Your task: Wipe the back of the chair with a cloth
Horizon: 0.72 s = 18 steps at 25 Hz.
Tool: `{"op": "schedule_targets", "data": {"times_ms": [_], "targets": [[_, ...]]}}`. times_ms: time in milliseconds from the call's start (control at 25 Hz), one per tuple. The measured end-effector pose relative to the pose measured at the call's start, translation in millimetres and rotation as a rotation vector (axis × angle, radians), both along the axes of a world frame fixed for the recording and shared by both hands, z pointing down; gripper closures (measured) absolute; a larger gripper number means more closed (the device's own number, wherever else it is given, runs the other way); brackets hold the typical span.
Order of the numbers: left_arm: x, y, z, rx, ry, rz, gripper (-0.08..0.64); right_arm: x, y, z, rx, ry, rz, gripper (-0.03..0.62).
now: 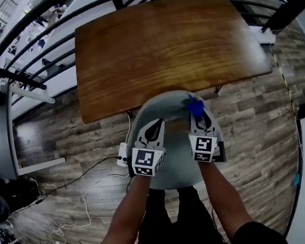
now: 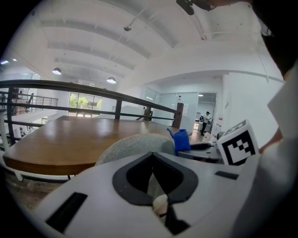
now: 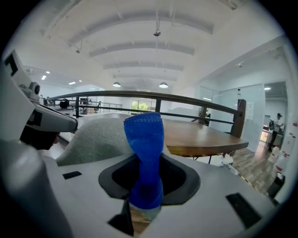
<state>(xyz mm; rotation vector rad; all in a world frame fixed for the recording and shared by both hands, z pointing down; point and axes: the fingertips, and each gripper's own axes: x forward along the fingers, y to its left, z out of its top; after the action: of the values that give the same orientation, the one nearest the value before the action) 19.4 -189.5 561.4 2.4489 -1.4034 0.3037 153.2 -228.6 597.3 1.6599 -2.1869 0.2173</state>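
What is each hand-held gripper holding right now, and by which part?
The right hand-held gripper pinches the blue fabric cloth by its lower end; the left hand-held gripper is shut on nothing.

I log the following:
- One wooden table (image 1: 167, 48), rectangular, with a glossy brown top.
- A black metal railing (image 2: 60, 84) running just behind it.
- Wood-plank floor (image 1: 252, 110), grey-brown.
- A small white box (image 1: 122, 154) on the floor near the table's front left corner.
- A white cable (image 1: 87, 207) looping nearby.
- Round ceiling lamps (image 2: 57, 71), lit.
- One person (image 2: 206, 122) standing far off.
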Motion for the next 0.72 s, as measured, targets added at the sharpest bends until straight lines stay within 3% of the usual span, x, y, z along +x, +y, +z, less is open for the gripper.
{"op": "schedule_targets", "data": {"times_ms": [200,480,720], "targets": [[-19.9,4.9,12.6,-0.017,0.009,-0.053,0.555,-49.1,19.5,13.3,-0.018,-0.088,-0.142,0.476],[-68.7,22.5,32.0,-0.045,0.037,-0.147,0.555,-137.3,41.2,31.6,-0.030,-0.123,-0.344,0.476],[-107.1,29.0,45.2,-0.051,0.043,-0.241,0.555,-182.1,43.4,33.6,-0.007,-0.133,-0.409,0.476]]}}
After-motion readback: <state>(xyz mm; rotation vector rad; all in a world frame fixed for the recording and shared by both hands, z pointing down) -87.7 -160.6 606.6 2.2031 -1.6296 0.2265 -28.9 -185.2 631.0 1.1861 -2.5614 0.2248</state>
